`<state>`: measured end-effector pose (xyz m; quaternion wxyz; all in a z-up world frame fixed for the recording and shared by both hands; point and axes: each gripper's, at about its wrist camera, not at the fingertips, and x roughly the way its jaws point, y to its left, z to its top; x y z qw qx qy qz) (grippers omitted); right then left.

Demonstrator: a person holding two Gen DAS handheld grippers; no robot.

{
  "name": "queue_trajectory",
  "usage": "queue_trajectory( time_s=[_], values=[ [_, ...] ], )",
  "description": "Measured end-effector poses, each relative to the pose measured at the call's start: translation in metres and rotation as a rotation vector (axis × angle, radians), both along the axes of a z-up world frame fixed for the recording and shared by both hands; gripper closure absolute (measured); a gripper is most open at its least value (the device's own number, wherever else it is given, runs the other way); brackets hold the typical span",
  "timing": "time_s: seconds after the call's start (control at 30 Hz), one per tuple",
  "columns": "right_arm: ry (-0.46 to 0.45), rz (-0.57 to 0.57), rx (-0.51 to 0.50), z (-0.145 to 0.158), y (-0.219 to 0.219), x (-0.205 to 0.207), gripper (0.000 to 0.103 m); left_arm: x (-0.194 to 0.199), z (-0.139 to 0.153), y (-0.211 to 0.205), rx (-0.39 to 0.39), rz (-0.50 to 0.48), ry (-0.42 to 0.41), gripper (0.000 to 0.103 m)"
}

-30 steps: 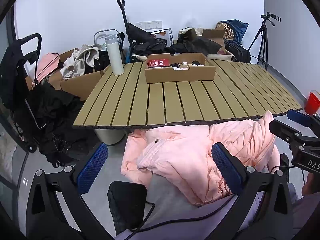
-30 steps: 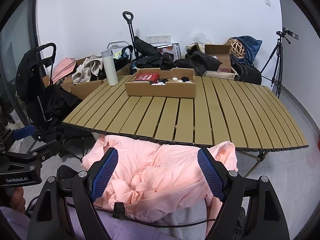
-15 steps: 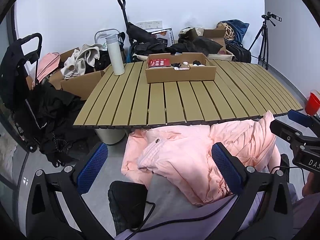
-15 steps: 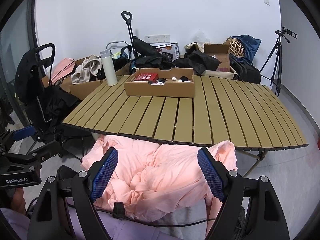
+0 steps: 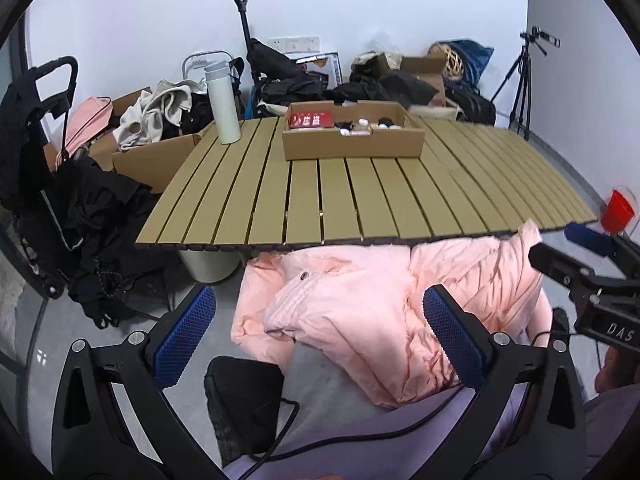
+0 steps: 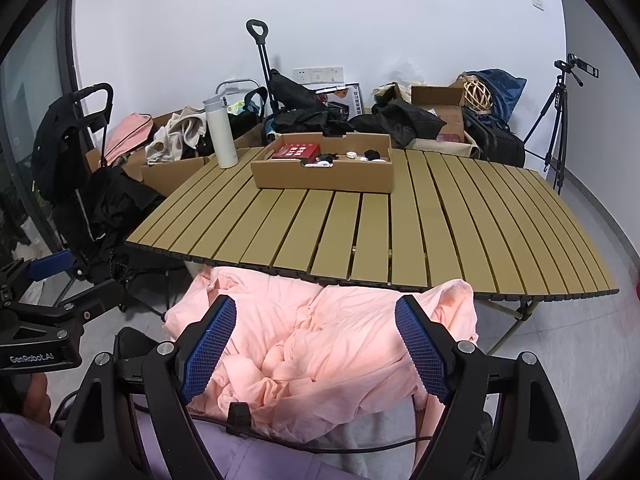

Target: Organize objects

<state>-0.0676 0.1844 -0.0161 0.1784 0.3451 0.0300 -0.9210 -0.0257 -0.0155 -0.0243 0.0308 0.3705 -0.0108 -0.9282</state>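
Left wrist view: left gripper stands wide open, nothing between its pads, held low over the lap. Pink jacket lies directly ahead of and below the fingers, bunched on the lap and reaching under the near edge of the slatted table. Cardboard box sits well ahead of the claw at the table's far side, with a red packet and small items inside. White bottle stands upright, ahead and to the left of the box.

Risk, as judged: a cable runs close under the fingers; a downward grab at the jacket could snag it. Loose fabric could also catch on the table edge when lifted.

This view alone shows the red cup far right and the snap button on the jacket.

Right wrist view: right gripper is likewise spread open and empty, jacket just ahead and beneath. Only here do the box contents show from the right side, and the left tool appears off to the left.
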Motion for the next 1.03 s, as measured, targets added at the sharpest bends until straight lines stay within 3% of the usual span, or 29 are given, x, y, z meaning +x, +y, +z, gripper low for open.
queue_trajectory(
  time_s=[0.3, 0.43, 0.73, 1.03],
  values=[
    [-0.003, 0.006, 0.005, -0.0015, -0.0040, 0.0010, 0.018, -0.0007, -0.0016, 0.0048, -0.041, 0.010, -0.004, 0.000],
    [-0.008, 0.004, 0.005, -0.0017, -0.0048, 0.0025, 0.018, -0.0011, -0.0012, -0.0005, -0.009, 0.012, -0.007, 0.000],
    [-0.016, -0.006, -0.003, -0.0021, -0.0021, 0.0003, 0.018, -0.0008, -0.0006, 0.0009, -0.025, 0.020, -0.006, 0.000],
    [-0.022, -0.003, 0.000, -0.0036, 0.0003, -0.0032, 0.018, -0.0040, -0.0051, 0.0015, 0.037, -0.031, -0.049, 0.000]
  ],
)
